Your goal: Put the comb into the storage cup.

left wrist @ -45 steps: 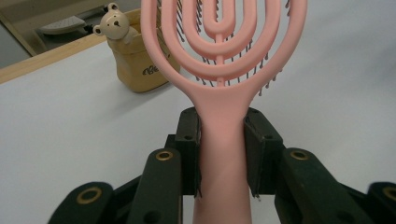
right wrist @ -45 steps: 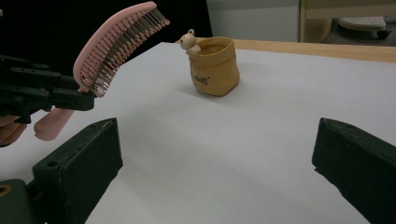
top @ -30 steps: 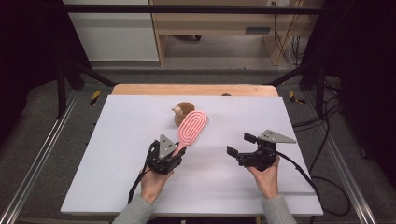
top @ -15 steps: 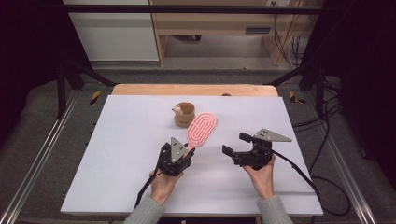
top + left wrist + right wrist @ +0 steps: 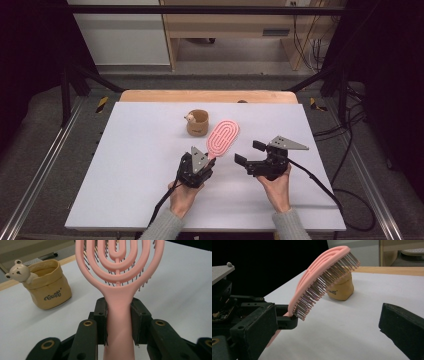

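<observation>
White and flat, the table (image 5: 125, 165) sits in a dark room with black frame bars around it. A strip of wood (image 5: 200, 96) shows along its far edge.

On the table stands a small yellow pot (image 5: 198, 123) with a tiny bear (image 5: 19, 270) peeking over its rim.

A person's left hand (image 5: 184, 197) holds the left gripper (image 5: 206, 162). Its two black jaws pinch the handle of a pink hairbrush (image 5: 223, 137), one jaw on each side. The brush is lifted off the table and points away from the person. Its round head is tilted up, with the bristles (image 5: 324, 282) facing down and to the side. The head is just beside the yellow pot, to the right of it in the high view.

The right hand (image 5: 278, 190) holds the right gripper (image 5: 248, 152) near the brush, on its right. Its jaws are spread wide apart with nothing between them. They point toward the brush.
</observation>
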{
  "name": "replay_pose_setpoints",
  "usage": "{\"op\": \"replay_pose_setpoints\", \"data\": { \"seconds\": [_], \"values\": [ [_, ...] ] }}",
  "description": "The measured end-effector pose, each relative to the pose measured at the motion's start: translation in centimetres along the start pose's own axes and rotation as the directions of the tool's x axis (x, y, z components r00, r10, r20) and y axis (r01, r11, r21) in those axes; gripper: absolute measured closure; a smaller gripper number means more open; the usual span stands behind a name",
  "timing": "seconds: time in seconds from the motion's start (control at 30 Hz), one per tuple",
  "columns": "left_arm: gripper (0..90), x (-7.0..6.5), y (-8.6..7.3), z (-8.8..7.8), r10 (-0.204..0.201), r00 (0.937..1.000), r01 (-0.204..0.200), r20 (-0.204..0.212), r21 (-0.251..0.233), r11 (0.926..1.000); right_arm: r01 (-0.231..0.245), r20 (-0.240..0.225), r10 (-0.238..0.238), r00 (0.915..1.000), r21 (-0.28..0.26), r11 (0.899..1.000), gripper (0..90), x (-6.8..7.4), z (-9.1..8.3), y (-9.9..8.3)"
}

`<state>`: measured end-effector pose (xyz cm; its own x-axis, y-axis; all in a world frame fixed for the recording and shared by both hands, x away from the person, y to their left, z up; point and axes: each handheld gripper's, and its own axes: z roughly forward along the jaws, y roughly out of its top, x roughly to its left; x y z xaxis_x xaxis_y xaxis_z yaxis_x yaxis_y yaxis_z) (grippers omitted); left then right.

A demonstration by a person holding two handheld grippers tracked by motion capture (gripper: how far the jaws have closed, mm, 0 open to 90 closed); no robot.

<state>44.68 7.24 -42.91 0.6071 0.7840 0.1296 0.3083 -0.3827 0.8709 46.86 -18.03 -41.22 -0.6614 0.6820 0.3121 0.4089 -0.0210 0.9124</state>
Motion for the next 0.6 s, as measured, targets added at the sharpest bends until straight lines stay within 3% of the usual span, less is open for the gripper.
{"op": "replay_pose_setpoints", "data": {
  "seconds": [0.6],
  "values": [
    [69.5, -3.8, 1.1, 0.6, 0.040, 0.9990, -0.039, 0.017, -0.050, 0.9980, -0.028, 0.000, 0.028, 0.9996, -0.007, 1.000, 4.1, 0.1, 0.3, 0.2]
  ]
}}
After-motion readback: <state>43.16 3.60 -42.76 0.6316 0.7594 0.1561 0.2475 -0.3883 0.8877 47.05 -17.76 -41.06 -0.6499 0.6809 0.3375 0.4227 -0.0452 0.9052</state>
